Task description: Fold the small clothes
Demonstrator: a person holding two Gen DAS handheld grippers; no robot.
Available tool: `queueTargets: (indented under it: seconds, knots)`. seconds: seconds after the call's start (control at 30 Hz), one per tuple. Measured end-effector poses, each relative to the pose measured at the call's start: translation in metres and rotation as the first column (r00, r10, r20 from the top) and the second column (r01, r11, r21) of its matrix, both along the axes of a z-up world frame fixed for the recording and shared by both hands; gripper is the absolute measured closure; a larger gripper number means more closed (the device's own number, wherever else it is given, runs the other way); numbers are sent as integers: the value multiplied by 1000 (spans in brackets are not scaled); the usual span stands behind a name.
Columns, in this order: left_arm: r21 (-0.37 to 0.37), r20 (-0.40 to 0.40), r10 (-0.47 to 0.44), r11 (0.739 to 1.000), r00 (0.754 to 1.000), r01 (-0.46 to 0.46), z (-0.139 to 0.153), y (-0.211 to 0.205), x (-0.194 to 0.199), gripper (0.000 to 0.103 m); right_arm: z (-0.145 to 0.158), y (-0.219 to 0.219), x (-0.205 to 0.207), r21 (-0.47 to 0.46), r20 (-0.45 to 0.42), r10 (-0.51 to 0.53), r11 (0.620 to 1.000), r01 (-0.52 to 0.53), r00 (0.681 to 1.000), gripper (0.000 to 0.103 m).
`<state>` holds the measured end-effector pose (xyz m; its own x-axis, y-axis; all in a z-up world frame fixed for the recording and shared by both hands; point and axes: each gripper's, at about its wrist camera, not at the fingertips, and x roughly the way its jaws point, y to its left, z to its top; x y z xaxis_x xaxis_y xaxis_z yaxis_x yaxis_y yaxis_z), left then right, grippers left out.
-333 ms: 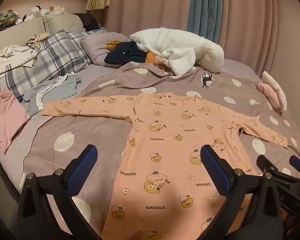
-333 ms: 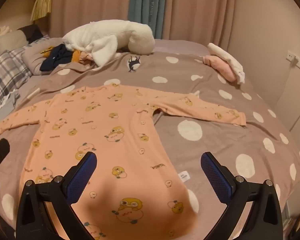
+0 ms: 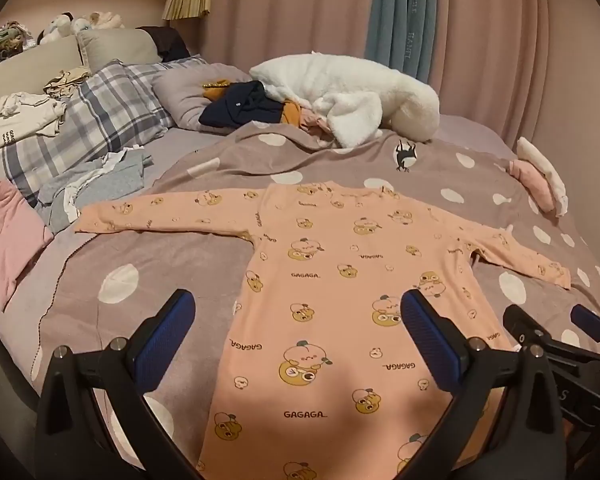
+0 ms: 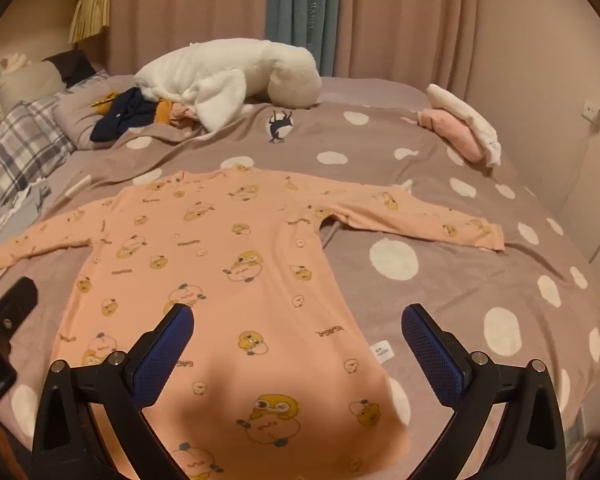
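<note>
Almost nothing differs from a moment ago: the peach dress [image 3: 340, 300] lies flat on the bed [image 3: 148, 264], sleeves spread left and right, hem at the near edge. Left claw [image 3: 296, 344] and right claw [image 4: 296, 344] both hang above the hem, gaping wide and empty, so folding has not begun

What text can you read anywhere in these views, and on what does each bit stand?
"GAGAGA": printed repeatedly on the peach garment spread on the bed, some copies upside down.
"HAMEL": running down the teal curtain; the lettering above it is too blurred.
Dark print on the cream garment at the far left: too small to read.
White tag at the peach garment's edge: print too small.
</note>
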<state>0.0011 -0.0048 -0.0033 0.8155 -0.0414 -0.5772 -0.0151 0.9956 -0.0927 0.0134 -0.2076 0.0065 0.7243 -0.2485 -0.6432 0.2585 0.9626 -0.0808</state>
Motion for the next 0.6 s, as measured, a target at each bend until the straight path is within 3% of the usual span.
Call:
queueTargets:
  seconds: [0.23, 0.4, 0.6]
  knots:
    - [5, -11, -13, 1000, 1000, 13, -1, -4, 0, 0, 2, -8, -5, 22, 20, 27, 999, -27, 999, 0]
    - [63, -3, 39, 997, 999, -39, -3, -7, 0, 0, 4, -8, -7, 25, 30, 25, 999, -26, 999, 0]
    - [50, -16, 31, 998, 999, -30, -4, -5, 1, 0, 4, -15, -6, 38, 29, 23, 999, -24, 999, 0]
